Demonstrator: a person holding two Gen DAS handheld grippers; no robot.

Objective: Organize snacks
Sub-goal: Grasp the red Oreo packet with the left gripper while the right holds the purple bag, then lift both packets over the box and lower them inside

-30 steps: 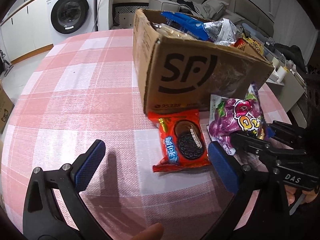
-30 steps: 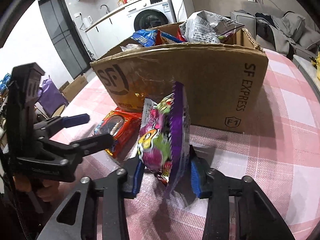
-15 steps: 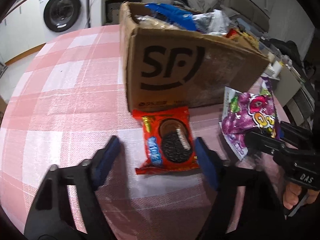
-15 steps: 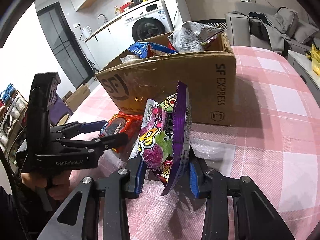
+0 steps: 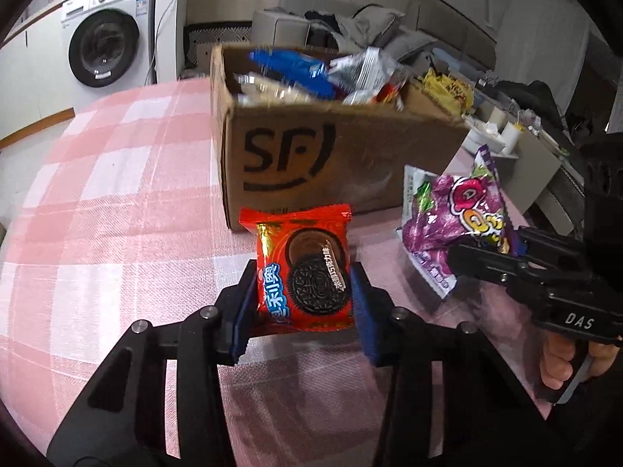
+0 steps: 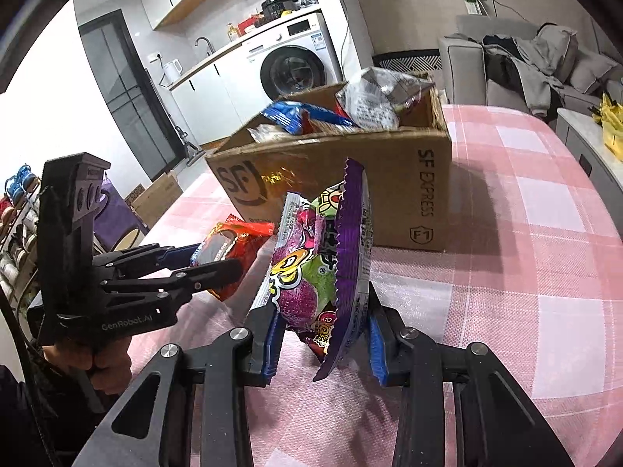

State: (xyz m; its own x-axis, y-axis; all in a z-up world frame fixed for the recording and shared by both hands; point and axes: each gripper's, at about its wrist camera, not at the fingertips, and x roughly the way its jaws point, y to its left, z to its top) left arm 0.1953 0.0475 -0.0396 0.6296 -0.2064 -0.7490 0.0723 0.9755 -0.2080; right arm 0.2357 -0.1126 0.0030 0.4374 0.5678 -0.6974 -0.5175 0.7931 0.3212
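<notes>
With the left gripper (image 5: 303,303) clamped on the red cookie packet (image 5: 305,272) and the right gripper (image 6: 321,334) on the purple candy bag (image 6: 323,268), both should rise above the brown cardboard box's (image 5: 350,155) near rim before letting go.

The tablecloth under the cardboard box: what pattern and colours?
Pink-and-white plaid tablecloth, clearest in the right wrist view beside the cardboard box.

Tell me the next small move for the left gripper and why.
Probably lift and carry the red Oreo pack up over the cardboard box. The left gripper is shut on the pack, which is in front of the box, and other snacks already sit inside the open top.
</notes>
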